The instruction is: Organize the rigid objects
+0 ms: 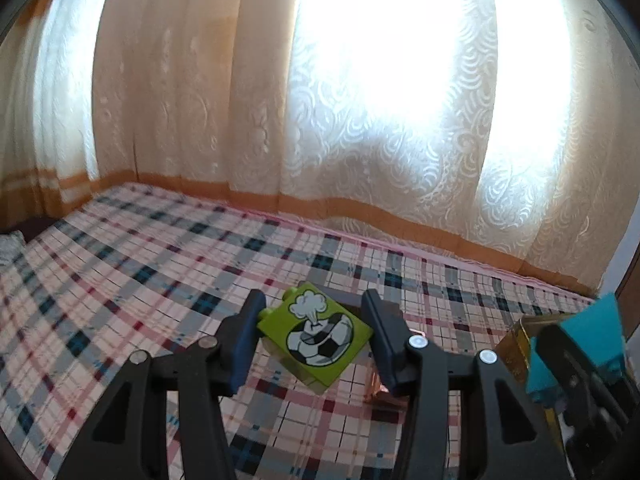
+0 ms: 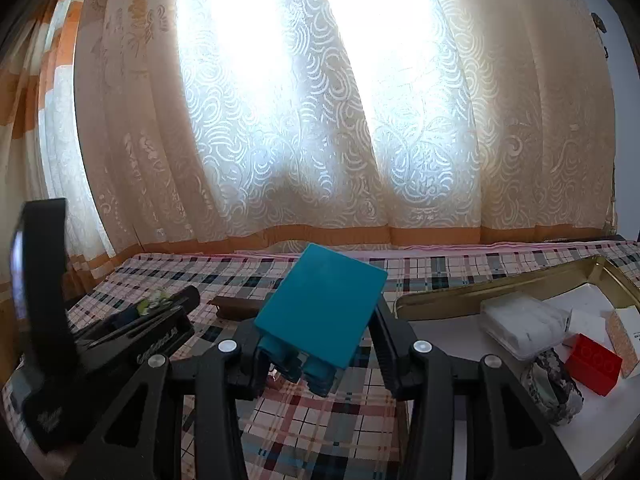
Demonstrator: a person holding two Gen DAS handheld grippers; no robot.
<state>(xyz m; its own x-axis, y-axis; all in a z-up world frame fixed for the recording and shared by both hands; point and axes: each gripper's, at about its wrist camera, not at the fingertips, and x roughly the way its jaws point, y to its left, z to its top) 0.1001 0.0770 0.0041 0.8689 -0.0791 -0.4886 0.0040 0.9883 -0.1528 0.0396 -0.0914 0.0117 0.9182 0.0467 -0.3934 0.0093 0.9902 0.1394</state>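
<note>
A lime-green toy brick (image 1: 320, 340) with a football picture hangs tilted above the plaid bed, and my left gripper (image 1: 314, 308) is shut on it, the pads pressing its left stud and right corner. My right gripper (image 2: 320, 324) is shut on a teal brick (image 2: 324, 308), held with its studs toward the camera, above the bed. The same teal brick (image 1: 596, 332) shows at the right edge of the left wrist view. In the right wrist view the left gripper (image 2: 160, 312) sits low at the left with a bit of green in it.
A gold metal tray (image 2: 460, 298) lies on the bed at the right and holds a white box (image 2: 520, 324), a red brick (image 2: 592, 364), a patterned roll (image 2: 552, 388) and a small carton. A flat brown object (image 2: 236, 306) lies mid-bed. Curtains hang along the far edge.
</note>
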